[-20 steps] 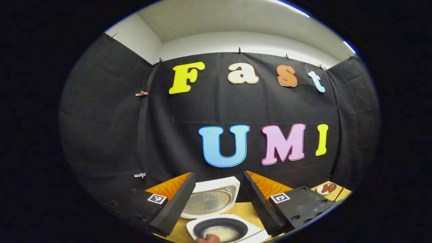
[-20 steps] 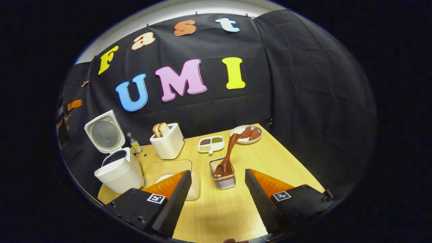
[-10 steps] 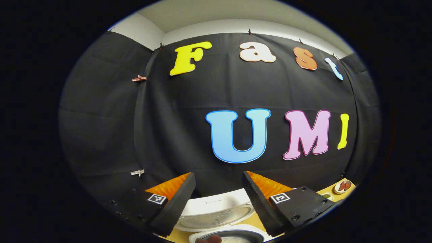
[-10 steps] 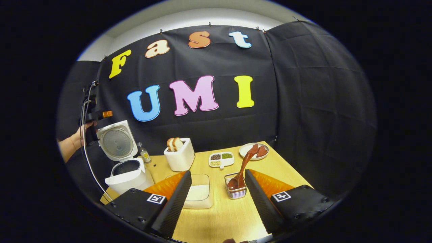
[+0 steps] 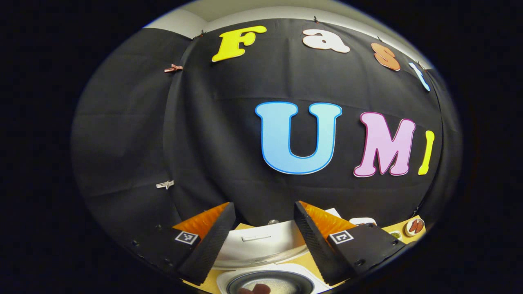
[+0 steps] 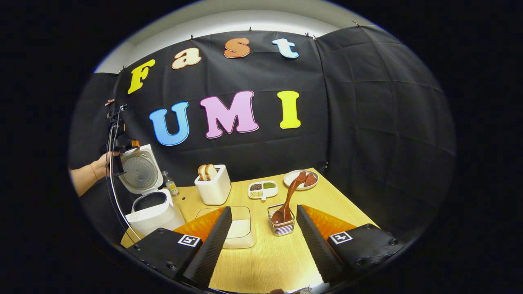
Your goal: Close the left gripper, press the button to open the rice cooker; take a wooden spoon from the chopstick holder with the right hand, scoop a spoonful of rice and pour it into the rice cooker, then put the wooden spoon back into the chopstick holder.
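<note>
A: Where does the rice cooker [image 6: 149, 196] stand, and in what state?

B: At the far-left corner of the bench [image 6: 265, 257], lid [image 6: 139, 168] raised upright. In the left gripper view the open pot [image 5: 269, 281] sits just below the lid's outer shell [image 5: 261, 243], with white rice visible at the bottom.

A: Left hand-held gripper [image 5: 263, 214]?

B: Fingers apart, nothing between them, raised above the cooker and aimed at the booth wall. In the right gripper view a person's hand [image 6: 100, 163] holds it at the left, beside the raised lid.

A: Right hand-held gripper [image 6: 263, 218]?

B: Also spread, empty, hovering over the near bench.

A: Wooden spoon [image 6: 288, 198]?

B: In the chopstick holder [image 6: 281, 220], a wire basket mid-bench, bowl end down and handle leaning up to the right. Between the right gripper's fingers in the view, but apart from both.

A: Other items?

B: Clear tray of rice [image 6: 239, 228] left of the holder; toaster with bread [image 6: 212, 185], a divided dish of grains [image 6: 262, 189] and a plate [image 6: 300, 179] farther back; a small bottle [image 6: 170, 184] next to the cooker.
</note>
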The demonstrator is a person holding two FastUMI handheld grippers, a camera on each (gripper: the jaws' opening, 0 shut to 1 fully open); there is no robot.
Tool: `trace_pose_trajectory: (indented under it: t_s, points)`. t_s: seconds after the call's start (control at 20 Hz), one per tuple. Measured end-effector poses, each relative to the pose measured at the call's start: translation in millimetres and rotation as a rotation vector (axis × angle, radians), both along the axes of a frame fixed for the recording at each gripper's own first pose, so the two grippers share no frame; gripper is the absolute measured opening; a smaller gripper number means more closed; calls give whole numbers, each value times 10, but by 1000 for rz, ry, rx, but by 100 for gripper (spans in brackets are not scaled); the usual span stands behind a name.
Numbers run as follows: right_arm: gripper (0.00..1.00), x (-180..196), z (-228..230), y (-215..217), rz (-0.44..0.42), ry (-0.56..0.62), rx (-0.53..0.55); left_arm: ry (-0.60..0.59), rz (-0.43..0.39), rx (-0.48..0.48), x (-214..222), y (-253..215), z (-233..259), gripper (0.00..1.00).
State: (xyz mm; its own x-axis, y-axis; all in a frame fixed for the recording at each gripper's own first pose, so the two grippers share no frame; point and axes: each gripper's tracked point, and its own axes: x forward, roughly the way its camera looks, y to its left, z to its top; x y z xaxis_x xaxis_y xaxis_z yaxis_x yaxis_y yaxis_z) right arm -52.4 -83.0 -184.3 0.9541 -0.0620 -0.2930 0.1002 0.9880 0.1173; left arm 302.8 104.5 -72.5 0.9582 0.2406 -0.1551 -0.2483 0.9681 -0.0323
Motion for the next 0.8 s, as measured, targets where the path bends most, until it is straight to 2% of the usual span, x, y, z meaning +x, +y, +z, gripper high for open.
trace_pose_trajectory:
  t_s: [0.25,0.65,0.8]
  points:
    - [98,98,2,97,57,3,16,69,-1,-30,-486,-334,-185,100]
    - [98,108,60,-13,100,2,29,227,43,-127,-1183,-789,-898,100]
    - [98,92,32,-63,103,12,35,284,59,-119,-1340,-877,-1242,100]
